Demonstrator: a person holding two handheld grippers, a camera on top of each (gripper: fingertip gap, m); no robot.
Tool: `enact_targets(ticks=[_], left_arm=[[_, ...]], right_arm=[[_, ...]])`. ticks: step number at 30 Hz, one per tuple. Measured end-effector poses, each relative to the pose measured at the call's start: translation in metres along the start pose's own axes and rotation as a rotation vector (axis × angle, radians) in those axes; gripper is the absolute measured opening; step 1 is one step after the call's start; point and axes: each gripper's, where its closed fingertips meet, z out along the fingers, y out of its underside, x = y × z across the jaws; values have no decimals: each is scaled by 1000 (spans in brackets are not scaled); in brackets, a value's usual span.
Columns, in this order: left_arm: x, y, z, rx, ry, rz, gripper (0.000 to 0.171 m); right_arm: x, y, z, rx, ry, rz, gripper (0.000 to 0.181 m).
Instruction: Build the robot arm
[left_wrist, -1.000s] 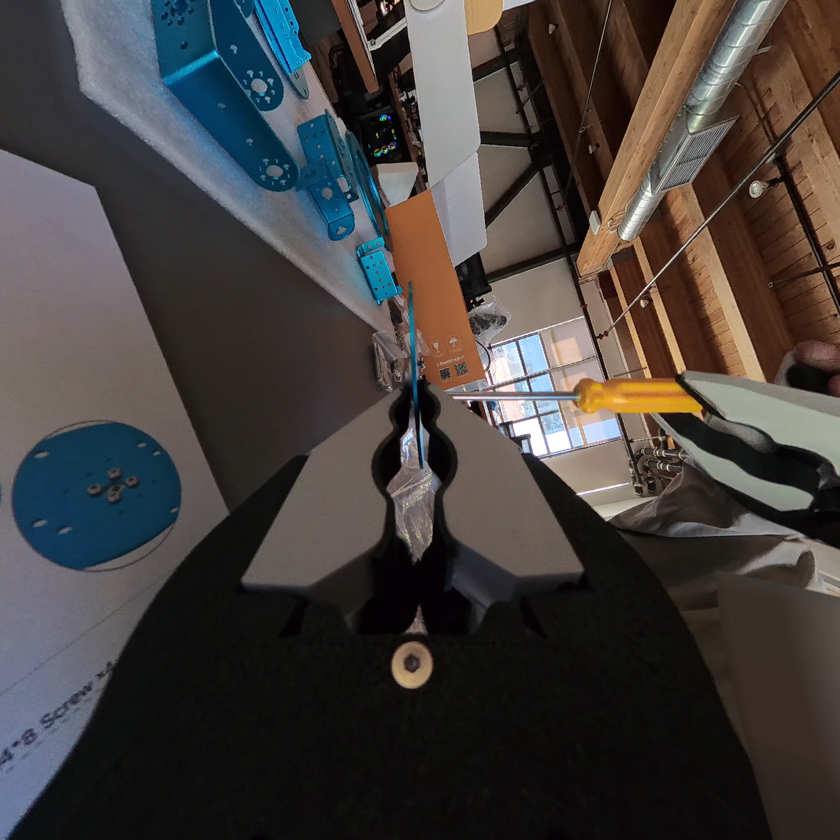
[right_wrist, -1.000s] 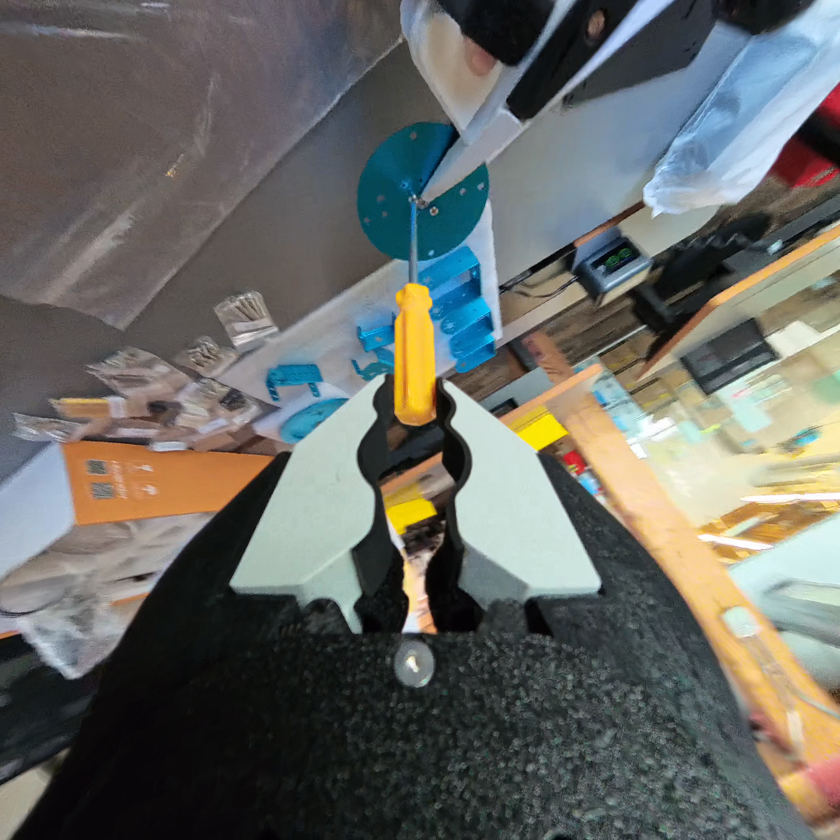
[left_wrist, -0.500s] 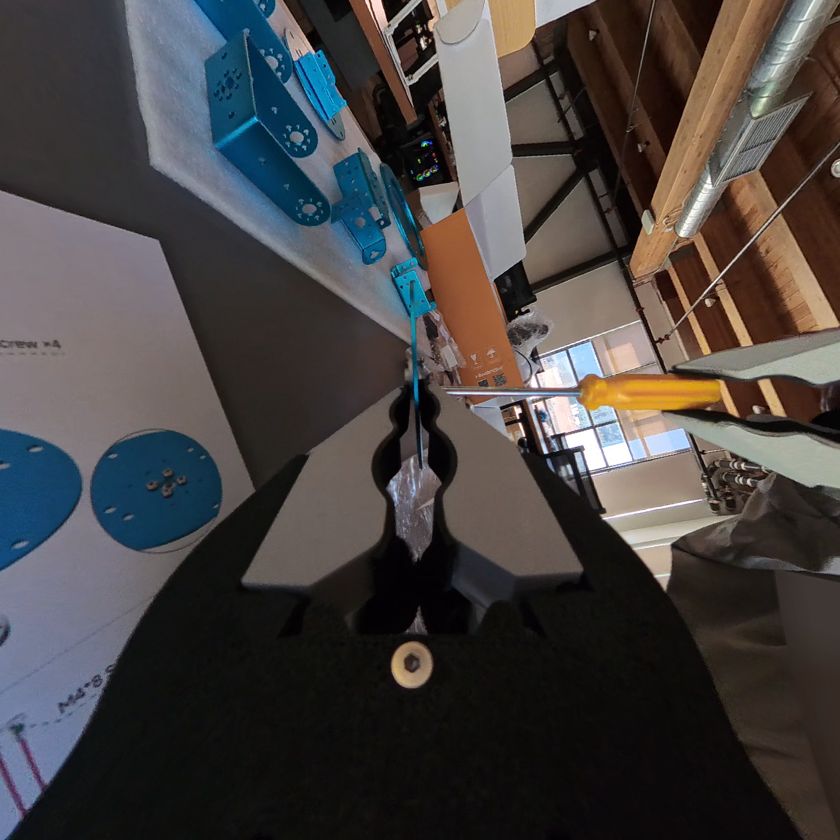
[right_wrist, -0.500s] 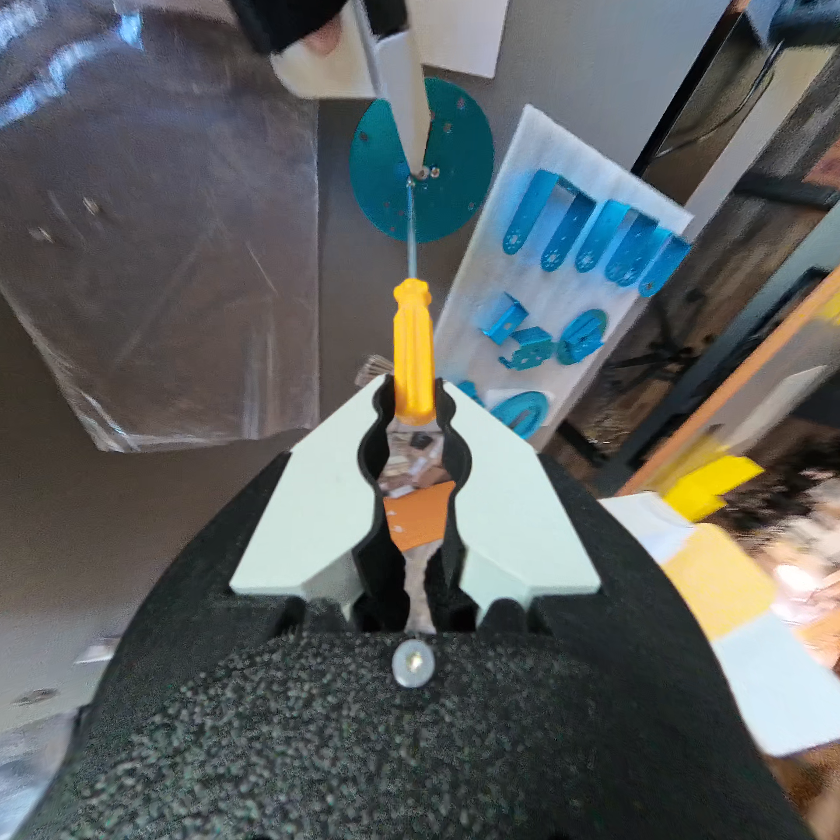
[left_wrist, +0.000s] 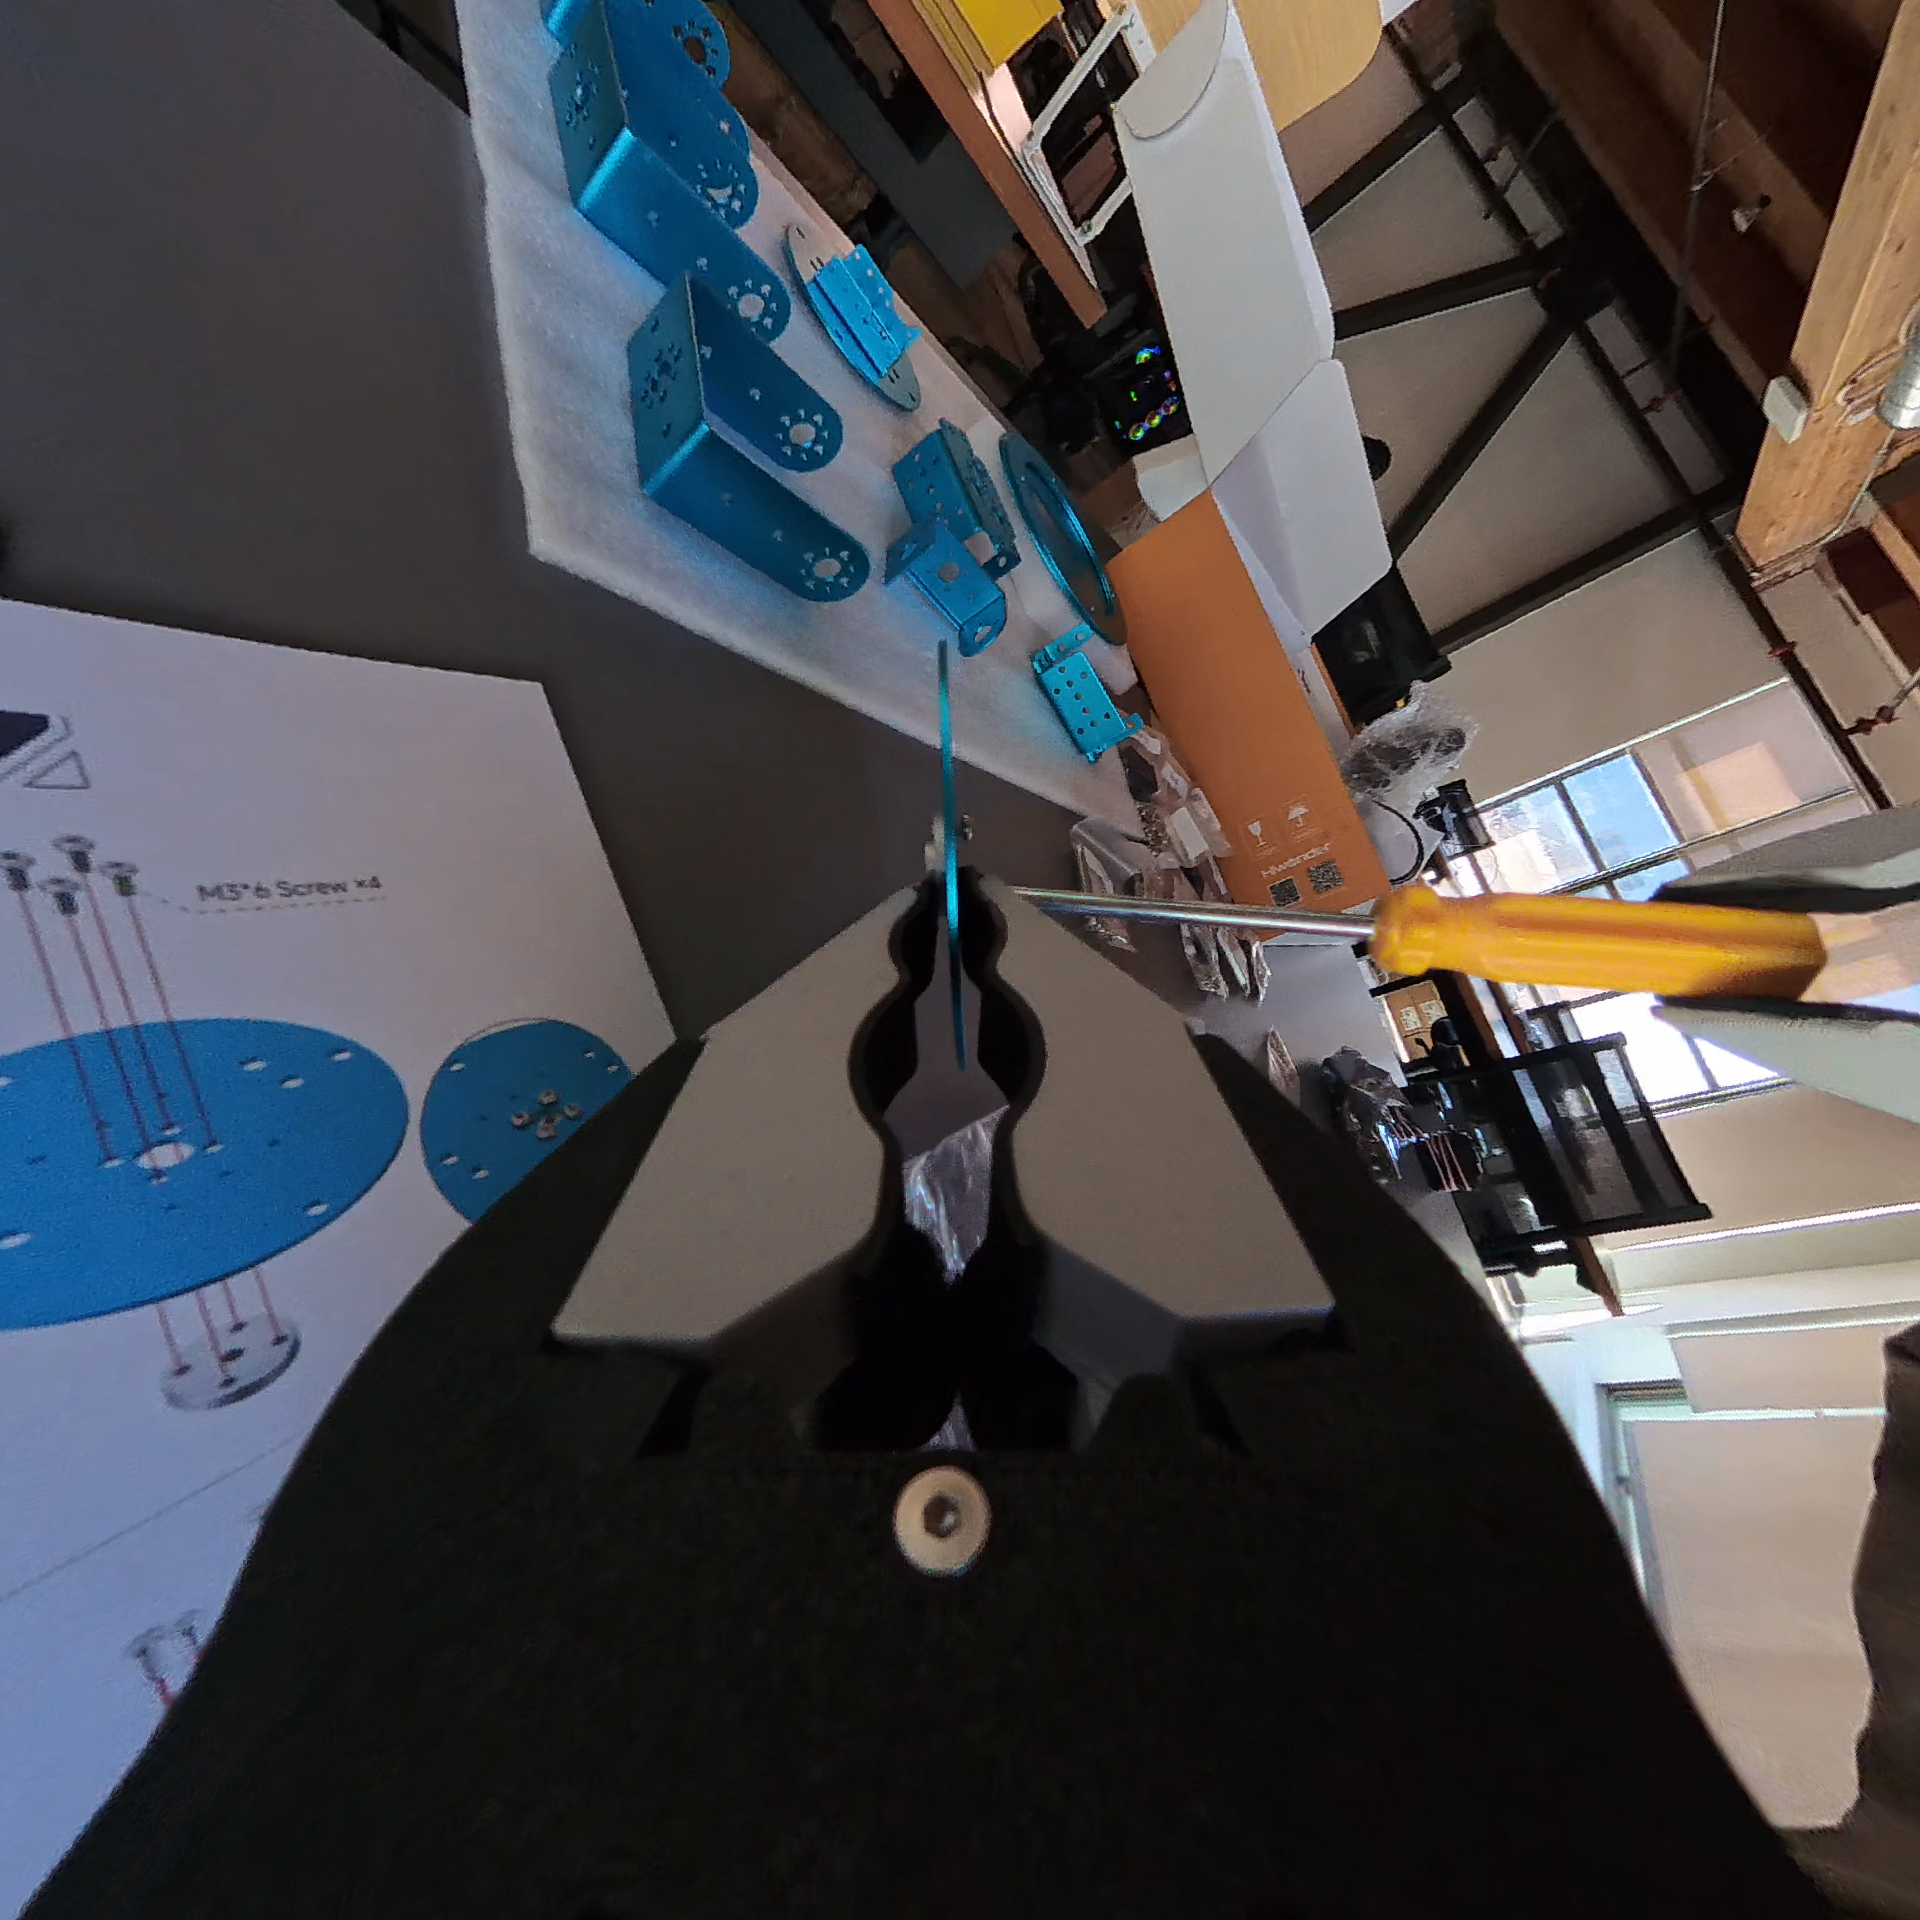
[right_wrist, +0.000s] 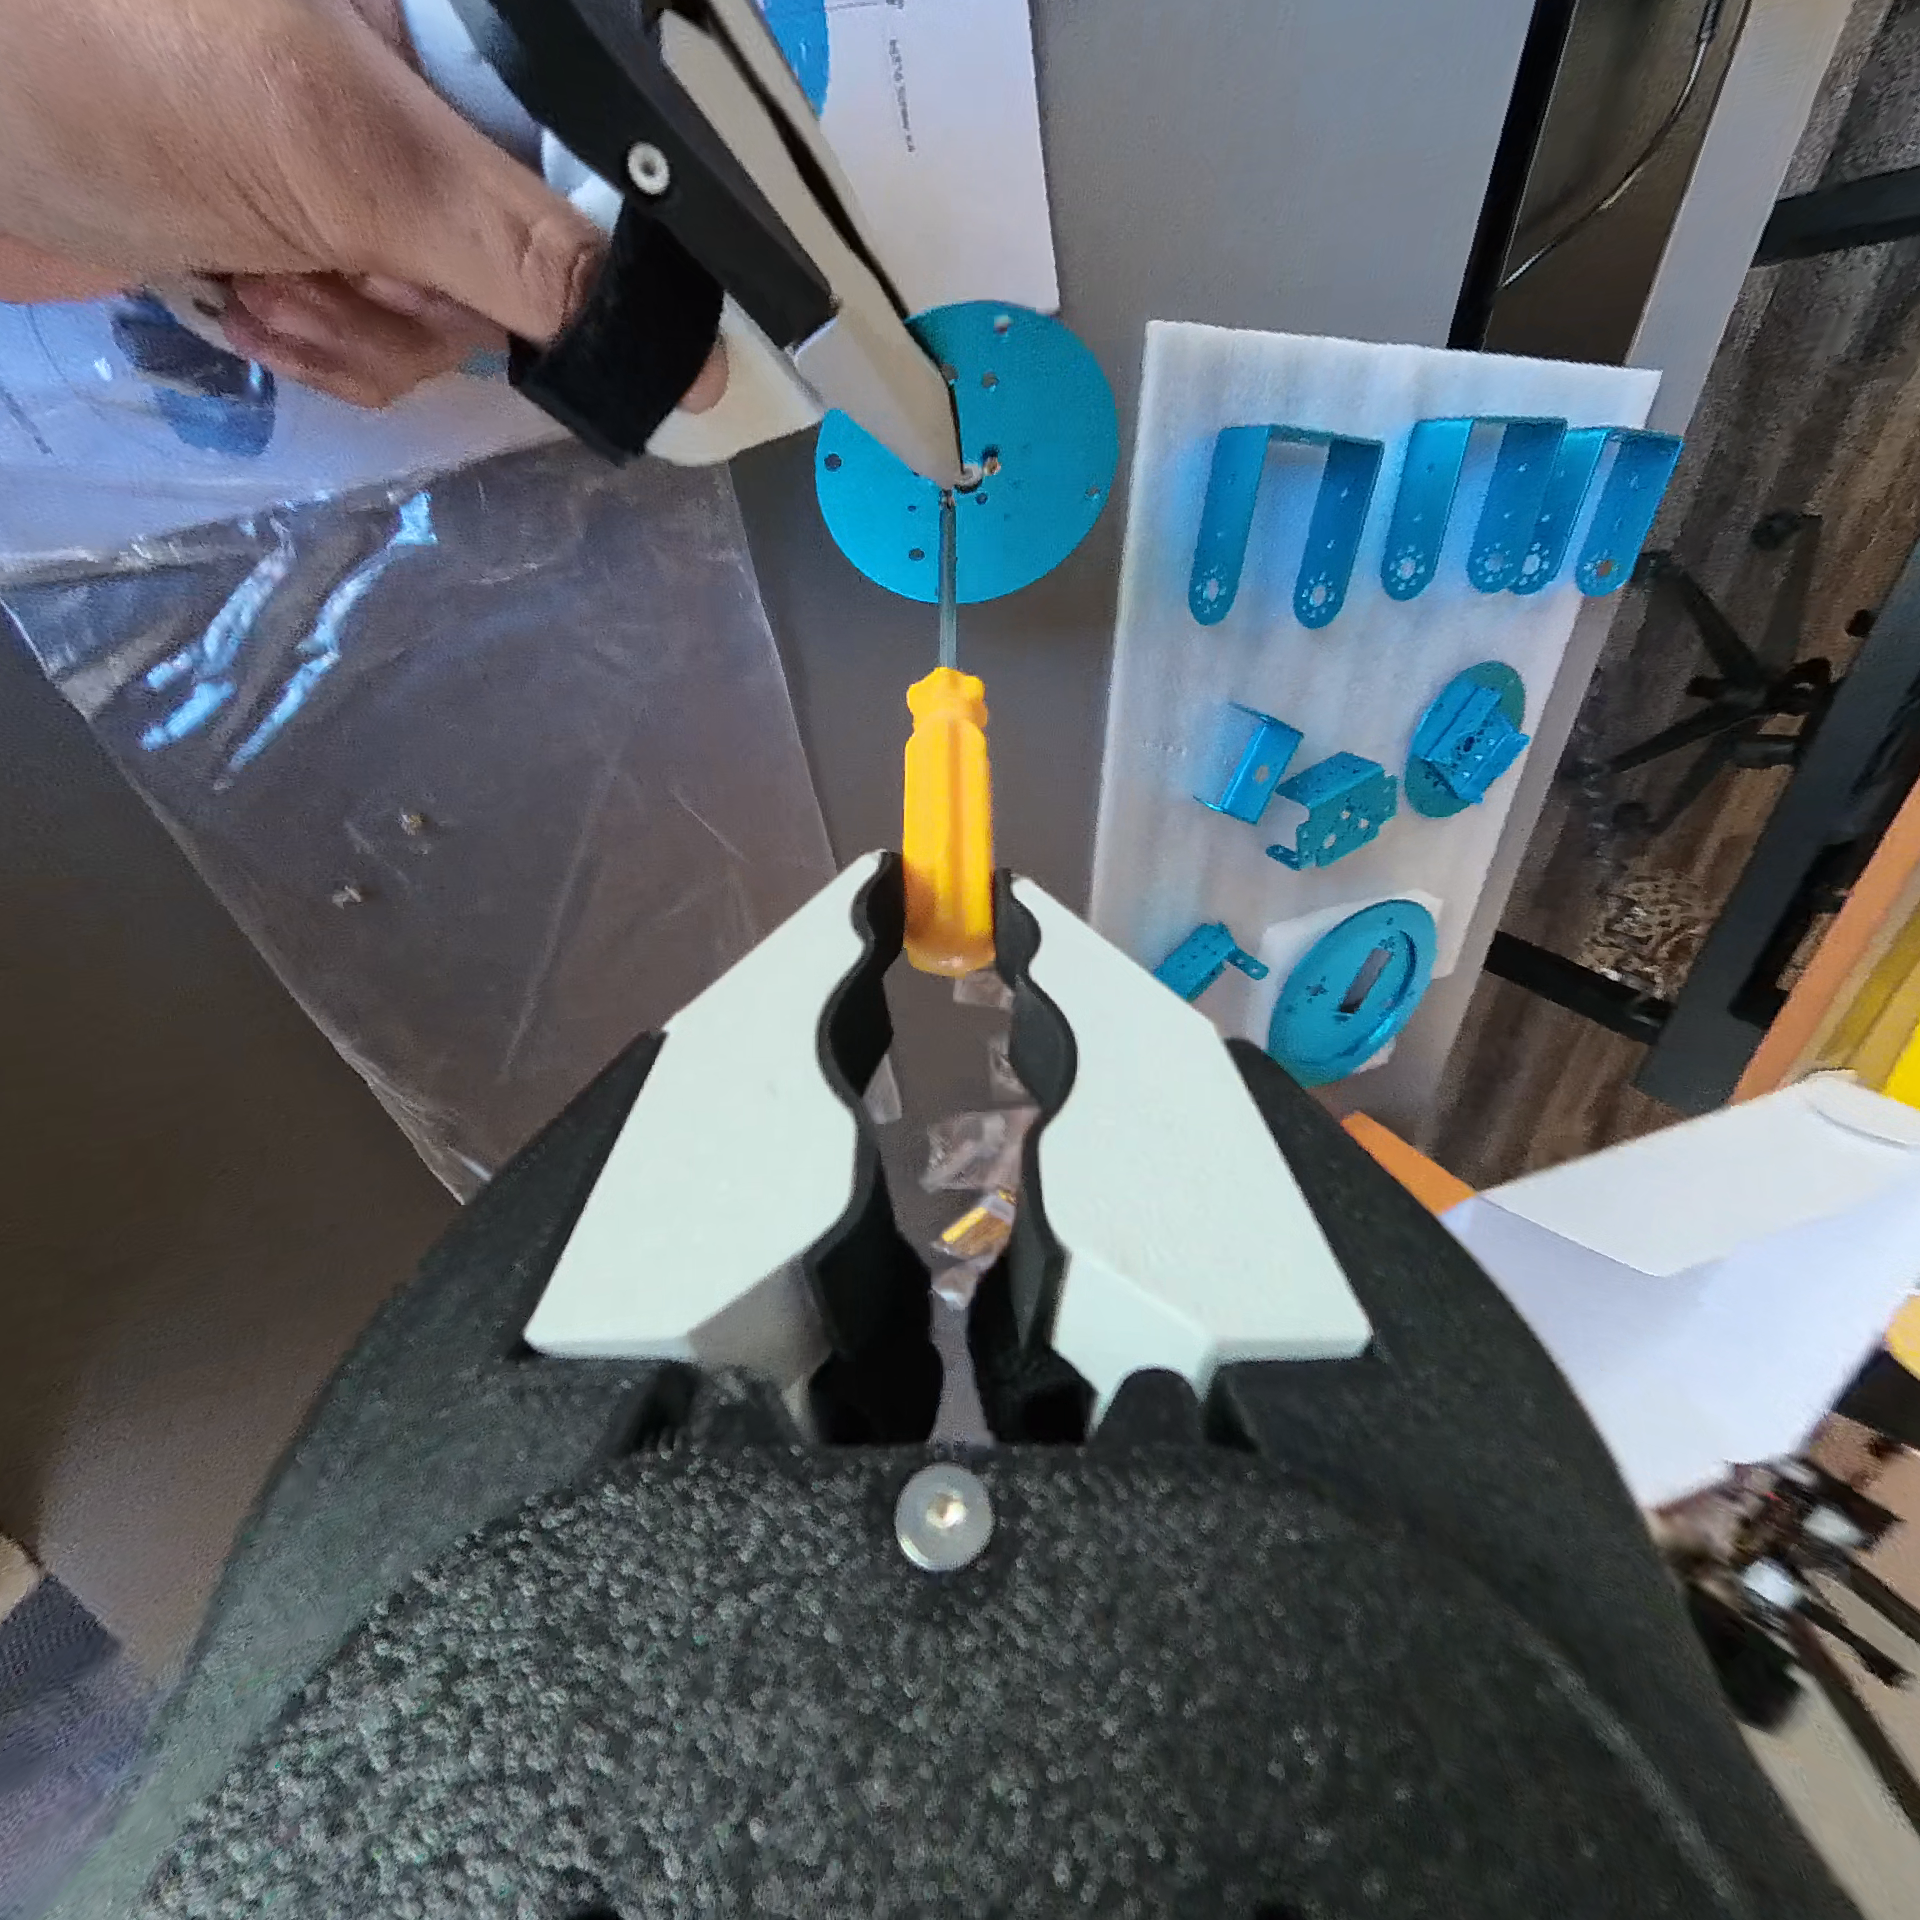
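Observation:
My left gripper (left_wrist: 948, 894) is shut on a thin blue round metal plate (left_wrist: 948, 790), seen edge-on in the left wrist view and face-on in the right wrist view (right_wrist: 1023, 520). My right gripper (right_wrist: 943, 883) is shut on the orange handle of a screwdriver (right_wrist: 943, 821). Its steel shaft points at a screw near the middle of the plate, beside the left gripper's fingers (right_wrist: 873, 353). The screwdriver (left_wrist: 1558, 940) and the right gripper's fingers (left_wrist: 1829, 883) come in from the right in the left wrist view. A hand (right_wrist: 260, 208) holds the left gripper.
A white foam sheet (right_wrist: 1164, 748) carries several blue metal brackets (right_wrist: 1434, 509) and round blue parts. A printed instruction sheet (left_wrist: 260, 831) lies on the grey table. A clear plastic bag (right_wrist: 447, 727), small bags of hardware (left_wrist: 1195, 831) and an orange and white box (left_wrist: 1236, 665) lie around. There is about 12 cm between the tips of the two grippers.
Both grippers have swung together over the table, so the background has rotated in each view. The plate and screwdriver stay gripped, with the tip still at the plate's middle.

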Motion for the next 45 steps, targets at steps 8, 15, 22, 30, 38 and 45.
enact_targets(ticks=[8,15,22,30,38,45], left_arm=[[4,-9,-3,41,-84,224,3],[21,-23,-10,121,-147,508,3],[61,-35,-27,251,-67,785,3],[133,-33,-82,496,116,1097,4],[147,-24,-99,537,130,1125,4],[139,-9,-108,518,105,1055,4]], right_arm=[[-12,15,9,222,-108,295,16],[-19,26,10,467,-673,959,15],[-35,33,-12,723,-1343,1452,14],[-84,32,-56,1190,-2066,1500,14],[-106,27,-70,1298,-2305,1400,14],[-118,30,-67,1228,-2346,1404,14]])
